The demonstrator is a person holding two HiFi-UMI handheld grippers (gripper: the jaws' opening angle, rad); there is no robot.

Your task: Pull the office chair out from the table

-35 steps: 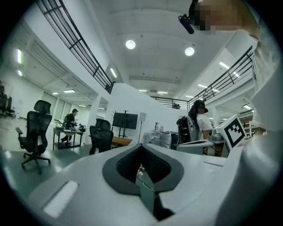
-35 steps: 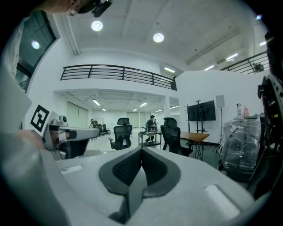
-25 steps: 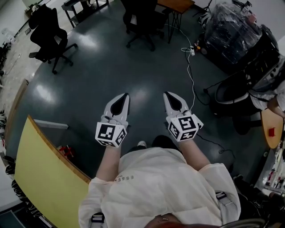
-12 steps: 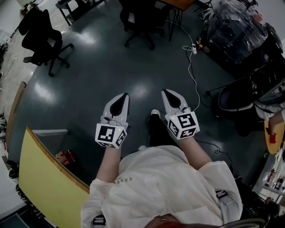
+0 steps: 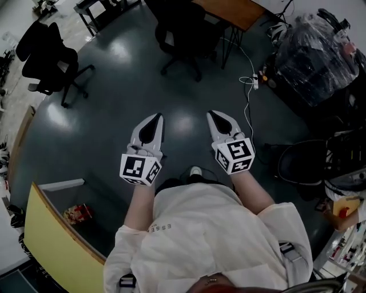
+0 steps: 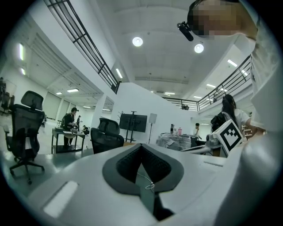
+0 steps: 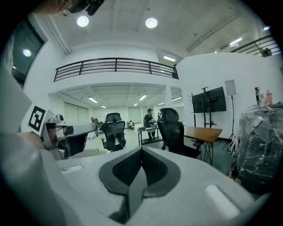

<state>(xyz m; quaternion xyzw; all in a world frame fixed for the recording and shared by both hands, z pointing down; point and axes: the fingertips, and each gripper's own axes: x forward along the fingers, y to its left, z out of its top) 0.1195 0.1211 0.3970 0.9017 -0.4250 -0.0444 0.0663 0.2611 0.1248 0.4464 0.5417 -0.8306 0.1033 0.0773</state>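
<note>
A dark, glossy floor (image 5: 131,86) reflects round ceiling lights (image 7: 151,22). White walls (image 7: 221,70) carry a railed balcony (image 7: 115,65). A dark screen (image 7: 209,99) stands by one wall.

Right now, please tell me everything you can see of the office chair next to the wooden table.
The office chair is black, with a high back, a headrest and a star base on castors. It stands upright on the dark floor, close beside the wooden table. Whether it touches the table, I cannot tell.
</note>
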